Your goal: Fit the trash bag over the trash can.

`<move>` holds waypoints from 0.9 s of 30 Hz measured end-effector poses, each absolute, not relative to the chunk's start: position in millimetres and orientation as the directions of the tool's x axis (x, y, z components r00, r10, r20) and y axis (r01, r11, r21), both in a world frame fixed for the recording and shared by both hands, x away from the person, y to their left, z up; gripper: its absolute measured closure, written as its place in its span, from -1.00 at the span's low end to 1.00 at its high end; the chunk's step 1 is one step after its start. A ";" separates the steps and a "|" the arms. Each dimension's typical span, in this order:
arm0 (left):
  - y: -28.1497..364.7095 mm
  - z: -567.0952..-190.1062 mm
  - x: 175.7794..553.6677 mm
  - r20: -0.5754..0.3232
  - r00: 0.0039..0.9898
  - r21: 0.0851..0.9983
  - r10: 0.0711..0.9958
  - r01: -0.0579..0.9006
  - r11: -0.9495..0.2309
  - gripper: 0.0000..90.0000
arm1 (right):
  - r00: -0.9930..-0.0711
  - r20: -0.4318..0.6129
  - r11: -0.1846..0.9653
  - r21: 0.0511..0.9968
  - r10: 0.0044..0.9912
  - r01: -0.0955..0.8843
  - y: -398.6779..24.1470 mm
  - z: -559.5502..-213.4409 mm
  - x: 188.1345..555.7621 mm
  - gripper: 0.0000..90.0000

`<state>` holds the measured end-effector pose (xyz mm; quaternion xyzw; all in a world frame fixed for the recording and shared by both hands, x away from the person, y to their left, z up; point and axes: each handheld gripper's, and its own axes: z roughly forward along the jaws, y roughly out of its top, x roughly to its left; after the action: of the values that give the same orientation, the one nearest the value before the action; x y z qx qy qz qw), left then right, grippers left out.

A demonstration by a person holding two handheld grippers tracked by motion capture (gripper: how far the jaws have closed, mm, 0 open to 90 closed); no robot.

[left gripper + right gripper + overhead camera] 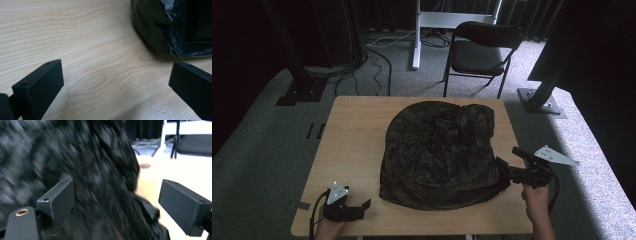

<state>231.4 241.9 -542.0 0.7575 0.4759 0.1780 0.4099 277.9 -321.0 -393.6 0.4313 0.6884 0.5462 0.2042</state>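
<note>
A dark crumpled bag (439,150) is seen lying on the middle of the table (357,135). The left gripper (357,209) is held wide open and empty, near the bag's front left corner. The right gripper (508,161) is spread wide at the bag's right edge, with nothing clamped.

A large crumpled black bag (439,150) covers the middle and right of the wooden surface (352,135), blocking passage there. Bare wood runs along the left side and far edge. The right gripper (507,167) presses against the bag's right edge.
</note>
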 end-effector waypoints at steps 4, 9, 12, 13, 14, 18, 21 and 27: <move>243.5 -542.8 231.9 -0.126 0.487 0.789 0.864 0.578 -0.210 -1.00 | -0.582 0.162 0.032 0.951 0.797 0.308 -309.6 -364.6 280.1 -0.71; 243.6 -542.8 231.8 -0.126 0.486 0.790 0.865 0.576 -0.209 -1.00 | -0.621 0.130 0.034 0.969 0.773 0.246 -293.4 -329.8 286.3 -0.71; 243.4 -543.2 232.1 -0.125 0.483 0.789 0.867 0.578 -0.209 -1.00 | -0.647 0.108 0.051 0.974 0.755 0.222 -283.1 -313.6 290.9 -0.71; 243.3 -543.5 232.4 -0.133 0.485 0.789 0.864 0.580 -0.204 -1.00 | -0.661 0.102 0.054 0.976 0.744 0.212 -278.5 -306.6 292.6 -0.71; 243.1 -543.5 232.4 -0.128 0.482 0.788 0.867 0.580 -0.206 -1.00 | -0.681 0.096 0.057 0.978 0.726 0.199 -270.2 -295.1 296.4 -0.71; 242.8 -543.9 232.5 -0.128 0.486 0.788 0.865 0.579 -0.209 -1.00 | -0.729 0.096 0.069 0.979 0.678 0.193 -248.8 -274.4 306.2 -0.71; 242.4 -544.1 232.4 -0.124 0.489 0.787 0.863 0.579 -0.214 -1.00 | -0.759 0.102 0.081 0.977 0.644 0.200 -231.4 -265.9 313.7 -0.71; 241.8 -544.1 231.9 -0.114 0.488 0.788 0.866 0.574 -0.220 -1.00 | -0.773 0.095 0.092 0.976 0.627 0.195 -202.1 -259.2 328.6 -0.71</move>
<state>231.9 241.8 -544.1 0.7603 0.4735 0.1788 0.4070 328.6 -202.1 -259.2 0.2864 0.7174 0.6099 0.1770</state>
